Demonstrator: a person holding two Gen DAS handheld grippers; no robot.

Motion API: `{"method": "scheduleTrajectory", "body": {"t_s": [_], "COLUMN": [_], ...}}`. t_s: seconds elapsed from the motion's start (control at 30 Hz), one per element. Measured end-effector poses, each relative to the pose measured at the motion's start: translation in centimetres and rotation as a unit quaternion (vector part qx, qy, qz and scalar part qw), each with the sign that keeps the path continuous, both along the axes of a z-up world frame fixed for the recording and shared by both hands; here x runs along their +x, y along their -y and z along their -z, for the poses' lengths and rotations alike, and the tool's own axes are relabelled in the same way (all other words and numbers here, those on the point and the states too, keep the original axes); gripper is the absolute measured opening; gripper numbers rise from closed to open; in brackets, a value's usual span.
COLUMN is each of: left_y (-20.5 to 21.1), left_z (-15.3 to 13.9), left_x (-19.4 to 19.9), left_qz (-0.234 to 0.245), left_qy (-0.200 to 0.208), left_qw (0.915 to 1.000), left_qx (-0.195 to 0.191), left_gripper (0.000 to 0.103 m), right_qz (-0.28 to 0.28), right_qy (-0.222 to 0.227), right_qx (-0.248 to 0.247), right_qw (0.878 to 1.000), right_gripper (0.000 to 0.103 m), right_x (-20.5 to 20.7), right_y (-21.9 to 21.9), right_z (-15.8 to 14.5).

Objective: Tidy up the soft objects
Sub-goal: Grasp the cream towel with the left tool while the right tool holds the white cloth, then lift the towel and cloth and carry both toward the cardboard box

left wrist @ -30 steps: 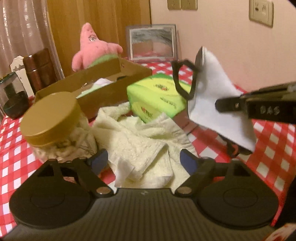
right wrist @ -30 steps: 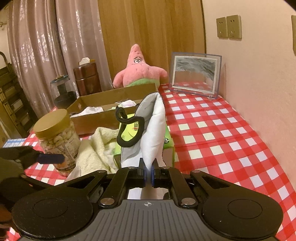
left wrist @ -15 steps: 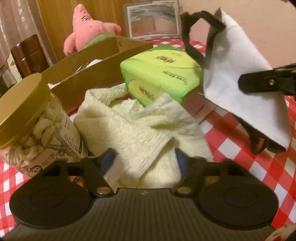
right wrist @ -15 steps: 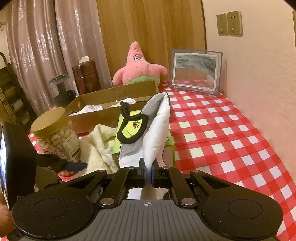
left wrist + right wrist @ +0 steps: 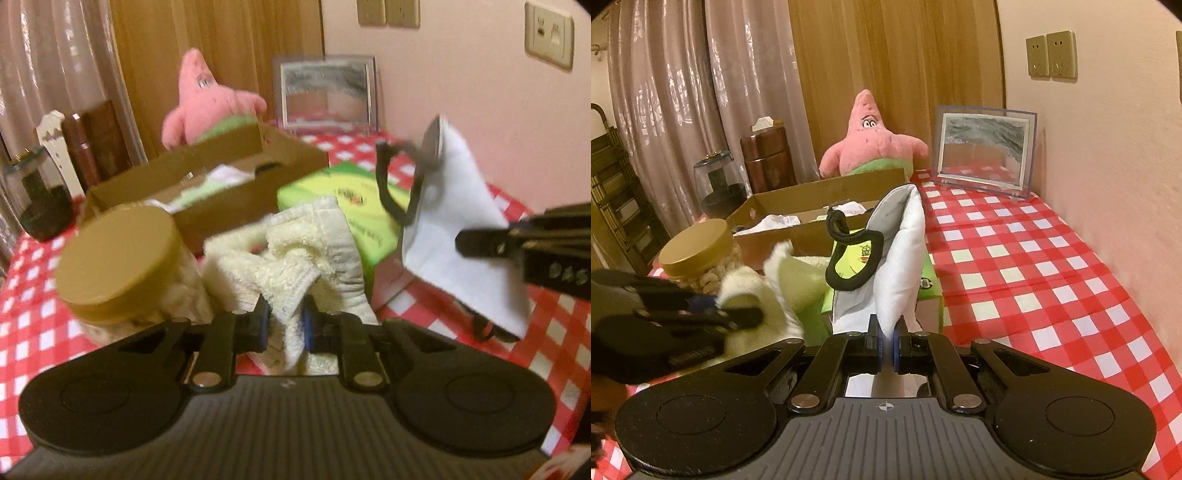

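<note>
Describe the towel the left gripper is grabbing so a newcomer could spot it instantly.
On the red-checked tablecloth, in front of the cardboard box, the cream towel lies bunched between a gold-lidded jar and a green tissue box. The left gripper is closing on it. It alone is fluffy, looped terry.

text: "DAS" | on: right gripper (image 5: 554,273) body | green box (image 5: 354,206) print: unreadable
</note>
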State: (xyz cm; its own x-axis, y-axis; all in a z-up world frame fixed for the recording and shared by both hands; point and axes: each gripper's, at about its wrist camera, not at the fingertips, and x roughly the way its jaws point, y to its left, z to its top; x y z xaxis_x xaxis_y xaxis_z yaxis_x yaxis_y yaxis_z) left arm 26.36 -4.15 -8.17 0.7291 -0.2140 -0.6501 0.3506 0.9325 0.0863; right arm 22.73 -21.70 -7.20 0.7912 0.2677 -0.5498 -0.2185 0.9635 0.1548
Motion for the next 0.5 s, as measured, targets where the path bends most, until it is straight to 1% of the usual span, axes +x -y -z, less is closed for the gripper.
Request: {"method": "scheduleTrajectory", "body": {"t_s": [0.17,0.27,0.5], "left_y": [-0.8,-1.2,-2.2], "left_z": [-3.1,-4.7,-8.3], "left_x": [-1.8,-3.0,-6.2], "left_qz": [0.002,0.004,0.012], "left_qy": [0.025,0.032,0.056], "left_qw": [0.9997,0.9993,0.9980], "left_qx": [-0.007,-0.017,-0.026], "left_gripper": [0.015,0.015,0.015], "right_qz": [-0.006,-0.010,-0.014], "right_qy": [0.007,0.011,0.021], "right_qx": [0.001,0.005,0.012], "right_qw": [1.000,1.000,1.000], "right_gripper": [0.005,0.005,0.005], "right_x": [-0.4,-0.8,-2.2], "right_y": [-0.3,-0.4,-0.3], "right_z": [-0.7,-1.3,-3.2]}}
